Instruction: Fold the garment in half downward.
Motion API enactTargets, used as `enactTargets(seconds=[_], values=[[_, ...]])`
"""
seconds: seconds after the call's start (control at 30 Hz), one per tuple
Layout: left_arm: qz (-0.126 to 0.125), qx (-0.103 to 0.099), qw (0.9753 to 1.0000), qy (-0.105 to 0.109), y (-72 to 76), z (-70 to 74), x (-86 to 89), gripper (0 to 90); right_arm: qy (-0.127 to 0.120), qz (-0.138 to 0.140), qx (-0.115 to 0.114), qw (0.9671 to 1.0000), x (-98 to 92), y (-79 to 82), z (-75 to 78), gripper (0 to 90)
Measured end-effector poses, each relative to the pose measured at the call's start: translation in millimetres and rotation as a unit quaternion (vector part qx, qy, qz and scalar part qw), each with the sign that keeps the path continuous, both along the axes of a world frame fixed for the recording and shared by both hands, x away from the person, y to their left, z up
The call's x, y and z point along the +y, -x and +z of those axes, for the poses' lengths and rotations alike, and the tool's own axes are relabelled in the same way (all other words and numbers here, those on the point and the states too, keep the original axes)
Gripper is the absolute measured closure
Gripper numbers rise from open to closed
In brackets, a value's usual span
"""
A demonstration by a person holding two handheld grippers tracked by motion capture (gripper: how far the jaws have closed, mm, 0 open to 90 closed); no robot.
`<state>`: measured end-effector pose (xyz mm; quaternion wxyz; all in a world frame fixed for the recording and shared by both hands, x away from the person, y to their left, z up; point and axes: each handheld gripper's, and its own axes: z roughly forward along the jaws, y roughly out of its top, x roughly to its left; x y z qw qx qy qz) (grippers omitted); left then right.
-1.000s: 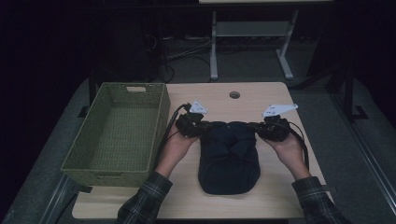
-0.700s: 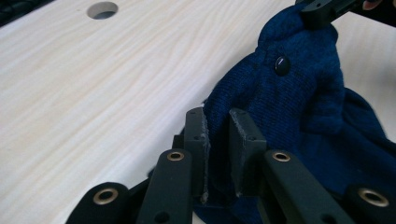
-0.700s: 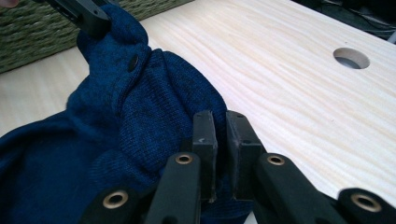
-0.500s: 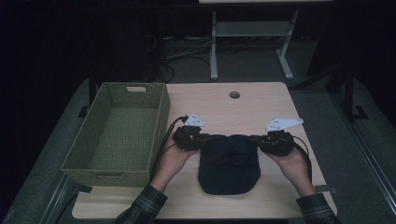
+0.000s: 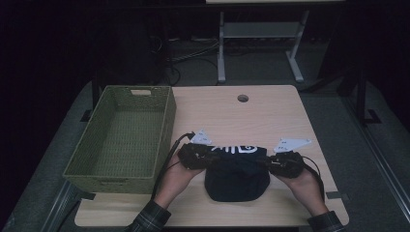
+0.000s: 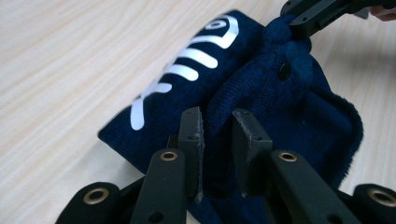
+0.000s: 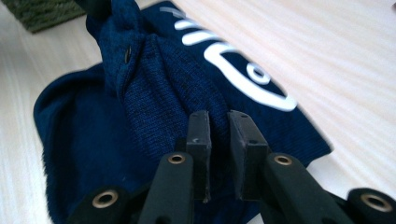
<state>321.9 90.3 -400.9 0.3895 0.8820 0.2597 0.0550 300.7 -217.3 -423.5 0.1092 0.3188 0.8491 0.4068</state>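
A navy knit garment (image 5: 237,181) with a white fish-bone print (image 5: 234,149) lies near the front of the wooden table (image 5: 241,116). My left gripper (image 5: 212,157) holds a bunched fold at the garment's left side, and my right gripper (image 5: 268,162) holds one at its right side. In the left gripper view the jaws (image 6: 217,116) pinch a ridge of the navy fabric (image 6: 280,102), with the right gripper (image 6: 317,11) at the top. In the right gripper view the jaws (image 7: 218,119) clamp the fabric (image 7: 154,93) in the same way.
A green woven basket (image 5: 167,121), empty, stands along the table's left edge. A round cable hole (image 5: 242,98) sits in the far middle of the tabletop. A metal stand (image 5: 222,53) and cables are on the dark floor beyond.
Both grippers have come toward the person with the garment's far edge, folding it over itself. The white print now shows along the far side.
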Motion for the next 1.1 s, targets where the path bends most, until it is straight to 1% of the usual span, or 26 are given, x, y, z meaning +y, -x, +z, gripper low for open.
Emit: enactTargets(seconds=[0.1,0.2,0.23,0.33,0.4,0.47,0.53,0.57,0.6,0.67,0.7,0.73,0.77,0.83,0.9,0.97,1.0,1.03,1.1], values=[[-0.003,0.004,1.0,-0.003,5.2,-3.0,0.0,72.7,-0.002,0.0,0.007,1.0,-1.8,4.7,-3.0,76.6],[-0.004,0.01,0.9999,0.002,10.1,-2.9,0.5,68.6,-0.007,0.0,0.013,0.9999,-4.3,9.5,-3.1,71.9],[-0.006,0.005,1.0,0.002,11.2,-0.4,1.6,66.0,-0.007,0.001,0.012,0.9999,-5.4,10.8,-2.6,69.2],[-0.003,-0.008,0.9998,0.02,14.8,12.1,6.0,60.9,-0.013,-0.002,0.003,0.9999,-10.0,16.2,3.6,65.9],[-0.003,-0.015,0.9993,0.033,16.1,21.6,9.3,60.2,-0.018,-0.004,-0.006,0.9998,-13.5,19.0,10.1,65.3],[0.003,-0.022,0.9987,0.047,17.3,29.3,12.8,60.3,-0.024,-0.007,-0.015,0.9996,-17.2,21.2,17.9,65.0],[0.007,-0.028,0.9983,0.05,16.5,34.9,16.1,62.3,-0.031,-0.013,-0.026,0.9991,-21.4,22.5,26.1,64.9],[0.01,-0.03,0.9979,0.057,15.1,37.1,18.4,63.2,-0.035,-0.013,-0.03,0.9989,-24.2,23.1,30.1,64.8],[0.012,-0.03,0.9976,0.061,13.9,38.1,19.7,67.0,-0.04,-0.017,-0.036,0.9984,-27.1,23.6,34.4,65.1],[0.02,-0.027,0.9973,0.065,8.9,39.2,21.6,72.9,-0.043,-0.023,-0.041,0.998,-30.7,22.9,38.6,67.4],[0.02,-0.023,0.9973,0.067,5.3,39.0,21.5,78.2,-0.042,-0.026,-0.042,0.9979,-32.3,21.3,39.5,71.0],[0.022,-0.021,0.9974,0.065,1.4,38.4,20.6,81.8,-0.042,-0.027,-0.042,0.9979,-33.6,18.8,39.3,74.5],[0.027,-0.022,0.9976,0.06,-2.4,37.7,19.3,84.2,-0.041,-0.028,-0.042,0.9979,-34.0,15.9,38.3,77.6],[0.036,-0.017,0.9976,0.056,-10.4,34.5,16.7,89.8,-0.042,-0.027,-0.037,0.998,-33.4,10.3,35.6,84.8],[0.049,-0.012,0.9973,0.053,-18.4,29.5,13.7,90.0,-0.038,-0.028,-0.034,0.9983,-31.2,5.5,31.9,89.6],[0.059,-0.005,0.9969,0.051,-26.0,23.6,9.9,90.0,-0.035,-0.022,-0.027,0.9988,-27.5,0.9,28.4,89.7],[0.06,-0.003,0.9971,0.046,-29.7,20.6,8.4,90.0,-0.034,-0.02,-0.025,0.9989,-25.4,-0.8,26.8,89.8],[0.066,0.0,0.9967,0.047,-32.7,17.1,5.8,90.0,-0.034,-0.018,-0.022,0.999,-23.2,-2.7,25.0,89.7],[0.069,0.001,0.997,0.035,-39.0,10.7,2.5,90.0,-0.031,-0.011,-0.019,0.9993,-18.9,-6.2,21.9,89.8]])
